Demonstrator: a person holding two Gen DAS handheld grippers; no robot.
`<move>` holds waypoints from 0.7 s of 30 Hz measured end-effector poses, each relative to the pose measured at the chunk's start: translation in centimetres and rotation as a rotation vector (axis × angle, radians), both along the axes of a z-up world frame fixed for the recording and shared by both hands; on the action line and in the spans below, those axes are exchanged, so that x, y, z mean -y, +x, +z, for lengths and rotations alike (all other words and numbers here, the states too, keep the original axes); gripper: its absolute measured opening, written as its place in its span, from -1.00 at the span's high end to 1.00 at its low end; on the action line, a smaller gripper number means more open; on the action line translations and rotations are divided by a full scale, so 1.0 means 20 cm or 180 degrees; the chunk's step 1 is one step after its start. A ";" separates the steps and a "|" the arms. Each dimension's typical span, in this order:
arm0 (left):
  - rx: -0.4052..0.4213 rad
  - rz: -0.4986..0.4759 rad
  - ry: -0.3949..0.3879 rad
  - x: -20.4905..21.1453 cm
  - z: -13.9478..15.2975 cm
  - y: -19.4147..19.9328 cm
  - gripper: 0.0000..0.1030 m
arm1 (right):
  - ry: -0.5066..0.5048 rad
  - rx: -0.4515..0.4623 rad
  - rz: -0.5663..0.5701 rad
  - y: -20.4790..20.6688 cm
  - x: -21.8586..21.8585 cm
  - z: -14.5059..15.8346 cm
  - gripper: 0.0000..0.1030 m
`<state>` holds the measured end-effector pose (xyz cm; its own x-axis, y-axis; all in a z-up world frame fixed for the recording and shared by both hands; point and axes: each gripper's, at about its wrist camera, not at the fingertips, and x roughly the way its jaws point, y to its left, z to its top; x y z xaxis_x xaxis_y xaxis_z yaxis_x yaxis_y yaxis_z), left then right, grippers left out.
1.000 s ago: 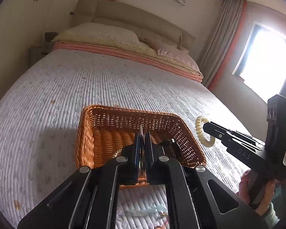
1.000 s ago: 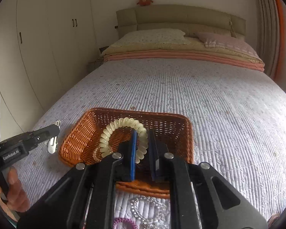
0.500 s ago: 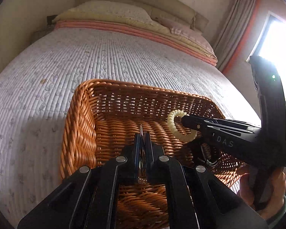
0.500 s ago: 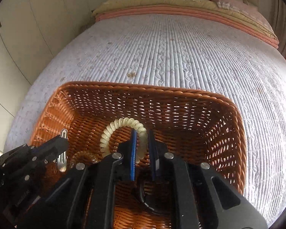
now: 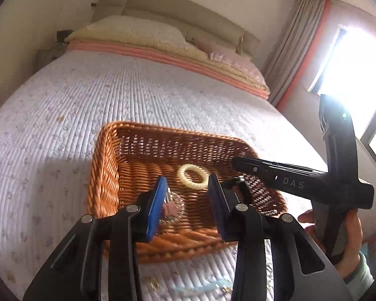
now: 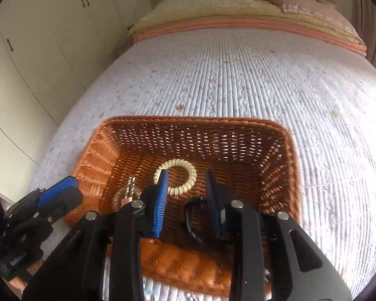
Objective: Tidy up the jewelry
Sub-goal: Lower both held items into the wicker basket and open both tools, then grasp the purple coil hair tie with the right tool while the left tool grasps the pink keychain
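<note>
An orange wicker basket (image 5: 105, 175) (image 6: 292, 175) sits on the quilted bed. On its floor lies a cream coil hair tie (image 5: 192, 179) (image 6: 175, 176), free of any grip. My left gripper (image 5: 186, 200) hangs over the basket's near side with its jaws opening and nothing pressed between them. A silver clip (image 5: 169, 200) (image 6: 130, 188) rests on a clear bracelet (image 6: 124, 199) just beside the left pad. My right gripper (image 6: 186, 188) (image 5: 234, 161) is over the basket too, jaws opening, with the coil tie below and beyond its pads. A black curved piece (image 6: 191, 217) lies under its right finger.
The quilt (image 5: 50, 130) spreads around the basket, with pillows (image 5: 127, 28) at the headboard. White wardrobe doors (image 6: 37, 37) stand to the left and a bright window (image 5: 358, 70) to the right. Blurred small items (image 5: 203, 287) lie on the quilt in front of the basket. A hand (image 5: 348, 228) holds the right gripper.
Both grippers were shut, the left on the silver clip and the right on the coil tie. Their jaws have parted, and clip and tie now lie on the basket floor.
</note>
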<state>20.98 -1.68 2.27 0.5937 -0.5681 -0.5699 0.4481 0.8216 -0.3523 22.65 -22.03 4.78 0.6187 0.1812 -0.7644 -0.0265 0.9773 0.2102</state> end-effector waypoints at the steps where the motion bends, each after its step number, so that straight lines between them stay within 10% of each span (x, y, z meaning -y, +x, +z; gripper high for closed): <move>1: 0.0052 -0.0011 -0.0008 -0.01 0.04 -0.05 0.28 | -0.0014 0.0087 -0.0002 -0.07 0.02 0.05 0.47; 10: 0.0346 -0.0071 -0.0042 -0.09 0.24 -0.54 0.25 | -0.0114 0.0545 0.0073 -0.61 0.09 0.22 0.47; 21: -0.0284 -0.0149 -0.0057 -0.12 -0.16 -0.72 0.29 | 0.0083 0.0318 0.0152 -0.83 0.05 -0.08 0.47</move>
